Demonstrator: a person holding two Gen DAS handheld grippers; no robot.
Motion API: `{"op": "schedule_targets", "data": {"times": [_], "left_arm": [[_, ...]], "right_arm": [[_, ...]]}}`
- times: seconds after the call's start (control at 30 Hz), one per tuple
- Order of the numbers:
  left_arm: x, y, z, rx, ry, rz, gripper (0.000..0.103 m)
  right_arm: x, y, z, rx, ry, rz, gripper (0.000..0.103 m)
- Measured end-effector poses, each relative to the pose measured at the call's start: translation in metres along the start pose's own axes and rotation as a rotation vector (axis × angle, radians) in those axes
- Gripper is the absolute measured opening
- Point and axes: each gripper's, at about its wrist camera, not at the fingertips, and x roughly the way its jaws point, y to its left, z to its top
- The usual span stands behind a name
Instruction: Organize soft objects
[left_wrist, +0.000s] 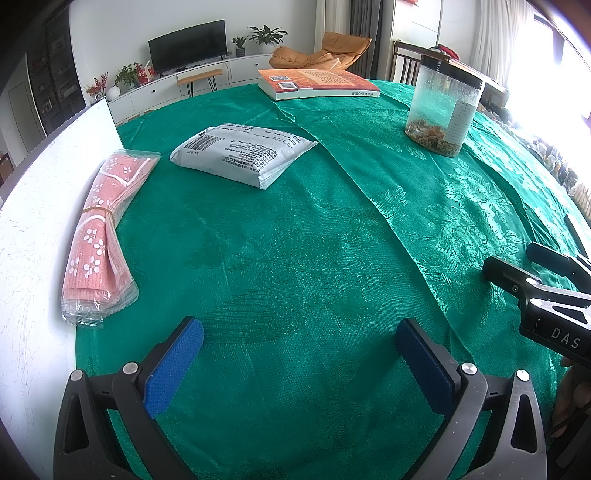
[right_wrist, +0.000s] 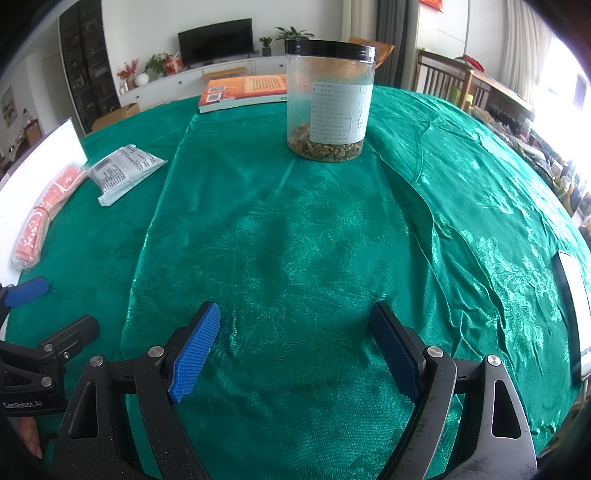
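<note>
Green cloth (right_wrist: 295, 240) lies beneath both spread, unladen claws, left claw (left_wrist: 299, 354) and right claw (right_wrist: 295, 343); pink packet (left_wrist: 99, 236) hugs the desk edge.

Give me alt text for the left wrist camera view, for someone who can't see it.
An open left hand-held gripper with blue pads hovers over a green patterned tablecloth. Ahead lie a pink floral cloth pack in clear plastic, a white printed soft packet, an orange book and a clear black-lidded jar.

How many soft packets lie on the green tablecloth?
2: a pink flower-patterned cloth in a clear plastic bag at the cloth's left edge, and a white printed flat packet just right of it, farther back.
</note>
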Motion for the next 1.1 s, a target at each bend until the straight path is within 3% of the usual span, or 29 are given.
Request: {"op": "schedule_targets", "data": {"times": [0.3,0.53,0.77,0.9,1.03,1.1], "left_arm": [[-0.005,0.001,-0.003,0.012,0.005,-0.001,0.103],[-0.017,0.024,-0.015,-0.002,0.042,0.007,0.103],[-0.025,0.036,-0.029,-0.002,-0.015,0.007,0.103],[-0.025,0.036,-0.029,-0.007,-0.019,0.009,0.103],[-0.025,0.037,-0.029,-0.007,-0.020,0.008,0.103],[-0.025,0.037,-0.029,-0.008,-0.019,0.008,0.103]], "right_arm": [[0.000,0.000,0.000,0.000,0.000,0.000,0.085],[0.000,0.000,0.000,0.000,0.000,0.000,0.085],[-0.001,0.001,0.003,-0.001,0.013,0.013,0.085],[-0.010,0.017,0.036,-0.047,-0.083,0.173,0.085],[0.010,0.065,0.091,-0.233,-0.084,0.326,0.085],[0.028,0.093,0.114,-0.320,-0.059,0.353,0.085]]}}
